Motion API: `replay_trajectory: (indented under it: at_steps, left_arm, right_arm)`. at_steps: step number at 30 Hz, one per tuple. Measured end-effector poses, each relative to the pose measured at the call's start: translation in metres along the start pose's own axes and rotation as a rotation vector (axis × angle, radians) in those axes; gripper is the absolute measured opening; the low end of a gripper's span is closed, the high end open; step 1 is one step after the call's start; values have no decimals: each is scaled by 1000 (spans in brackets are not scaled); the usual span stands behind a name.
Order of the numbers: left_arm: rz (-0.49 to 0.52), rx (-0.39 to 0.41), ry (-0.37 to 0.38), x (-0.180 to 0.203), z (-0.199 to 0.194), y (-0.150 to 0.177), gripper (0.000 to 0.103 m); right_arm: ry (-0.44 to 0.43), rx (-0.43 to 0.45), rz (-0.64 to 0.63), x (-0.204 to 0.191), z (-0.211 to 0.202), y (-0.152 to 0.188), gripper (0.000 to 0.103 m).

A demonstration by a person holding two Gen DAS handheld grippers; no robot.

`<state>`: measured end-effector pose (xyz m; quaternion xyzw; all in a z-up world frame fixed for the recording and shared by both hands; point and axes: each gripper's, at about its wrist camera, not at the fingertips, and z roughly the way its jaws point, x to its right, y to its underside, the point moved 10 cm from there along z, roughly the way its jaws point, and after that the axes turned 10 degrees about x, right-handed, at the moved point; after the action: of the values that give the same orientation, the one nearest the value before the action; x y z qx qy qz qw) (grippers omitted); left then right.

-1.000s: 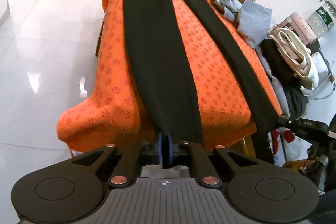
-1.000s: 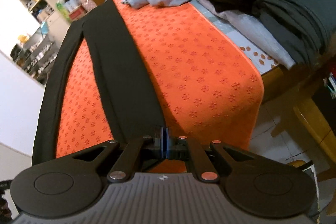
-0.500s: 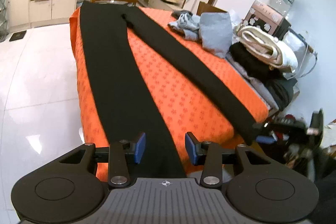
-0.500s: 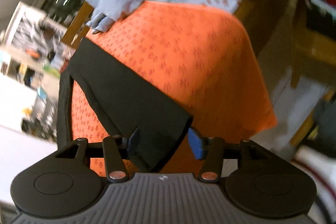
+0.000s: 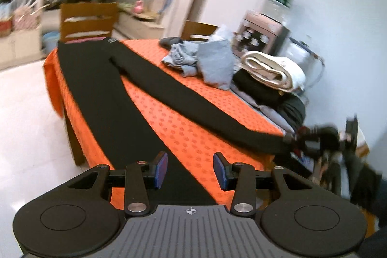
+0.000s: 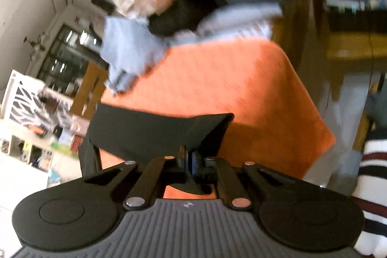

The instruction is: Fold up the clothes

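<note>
Black trousers lie spread lengthwise on the orange-covered table, legs apart in a V. Left tongs stand released above the near end of one leg, pads clear of the cloth. Right tongs are clenched on the hem of the other leg, which lifts off the cloth at the table's corner. A pile of folded clothes sits along the far edge, beside a crumpled grey garment.
</note>
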<state>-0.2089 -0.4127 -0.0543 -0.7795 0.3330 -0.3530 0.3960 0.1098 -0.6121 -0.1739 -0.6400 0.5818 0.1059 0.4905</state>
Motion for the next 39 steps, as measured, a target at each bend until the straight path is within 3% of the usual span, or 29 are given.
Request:
replay_trajectory:
  at_steps: [5,14,20,26,39]
  left_arm:
    - [97,0,47,-40,-8,-24,45]
    - [95,-10,82,-129,19,-71,47]
    - [132,-10,116,-191,71,-122,51]
    - [177,-68,159,-240,132,-175,54]
    - [155,-109,228,-328,261,-241,56]
  right_arm:
    - [0,91,-94,-73,5,1,4]
    - [-5,81,-147,-171,63,32,4]
    - [-25,86,-105,-220,119,47,4]
    - [-1,84,-43,-255,193,56,4]
    - [81,30,-71,-336,355,67,4]
